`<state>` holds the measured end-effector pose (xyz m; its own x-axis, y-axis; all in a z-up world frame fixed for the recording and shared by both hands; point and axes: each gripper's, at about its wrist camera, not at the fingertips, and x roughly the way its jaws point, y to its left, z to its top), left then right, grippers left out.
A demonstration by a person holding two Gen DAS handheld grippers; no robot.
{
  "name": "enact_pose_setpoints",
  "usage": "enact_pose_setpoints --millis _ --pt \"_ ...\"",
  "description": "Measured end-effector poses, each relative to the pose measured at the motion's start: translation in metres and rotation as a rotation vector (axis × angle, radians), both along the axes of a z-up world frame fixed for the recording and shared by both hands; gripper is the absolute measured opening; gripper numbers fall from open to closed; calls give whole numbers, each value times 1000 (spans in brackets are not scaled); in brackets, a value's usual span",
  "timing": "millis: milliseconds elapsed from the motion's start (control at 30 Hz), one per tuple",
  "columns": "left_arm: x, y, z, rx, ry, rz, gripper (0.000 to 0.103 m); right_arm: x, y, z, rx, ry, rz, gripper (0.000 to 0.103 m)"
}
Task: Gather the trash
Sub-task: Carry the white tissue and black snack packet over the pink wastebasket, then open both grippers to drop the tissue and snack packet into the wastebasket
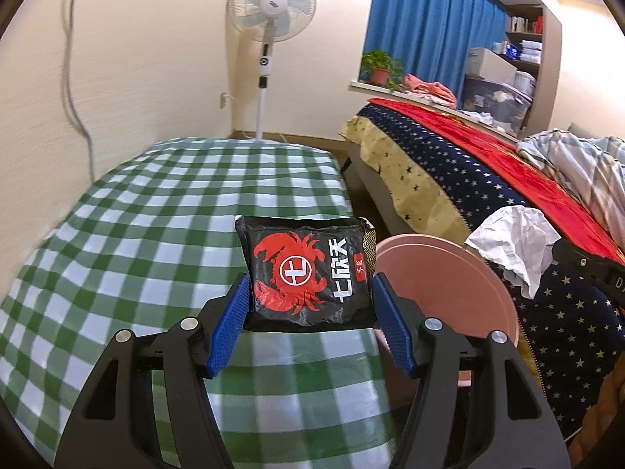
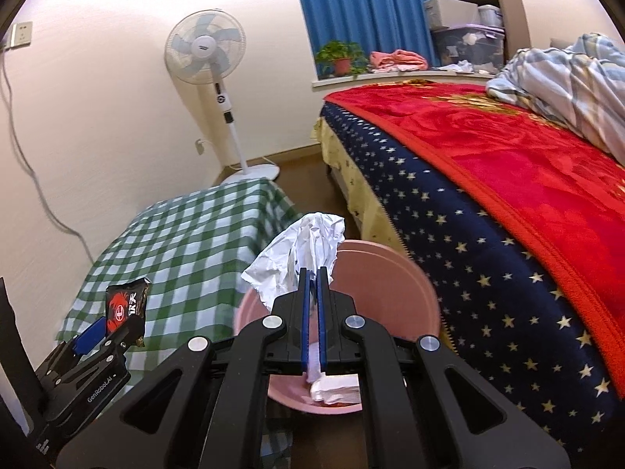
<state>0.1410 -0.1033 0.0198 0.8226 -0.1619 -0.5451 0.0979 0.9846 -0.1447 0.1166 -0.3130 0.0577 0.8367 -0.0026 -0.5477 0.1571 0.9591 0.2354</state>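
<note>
A black snack packet printed with a red crab sits between the blue pads of my left gripper, which is shut on it just above the green checked cloth. In the right wrist view the same packet hangs left of a pink bin. My right gripper is shut on a crumpled white paper, held over the bin's near rim. That paper also shows right of the bin in the left wrist view.
More white paper lies at the bottom of the bin. A bed with a starred navy cover and a red blanket runs along the right. A standing fan and a wall cable are behind the checked surface.
</note>
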Motion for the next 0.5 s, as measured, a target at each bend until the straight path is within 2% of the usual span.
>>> enact_pose_setpoints --millis 433,500 --pt "24 -63 -14 -17 8 -127 62 12 -34 -17 14 41 -75 4" --pt "27 -69 -15 -49 7 -177 68 14 -37 -20 27 53 -78 8"
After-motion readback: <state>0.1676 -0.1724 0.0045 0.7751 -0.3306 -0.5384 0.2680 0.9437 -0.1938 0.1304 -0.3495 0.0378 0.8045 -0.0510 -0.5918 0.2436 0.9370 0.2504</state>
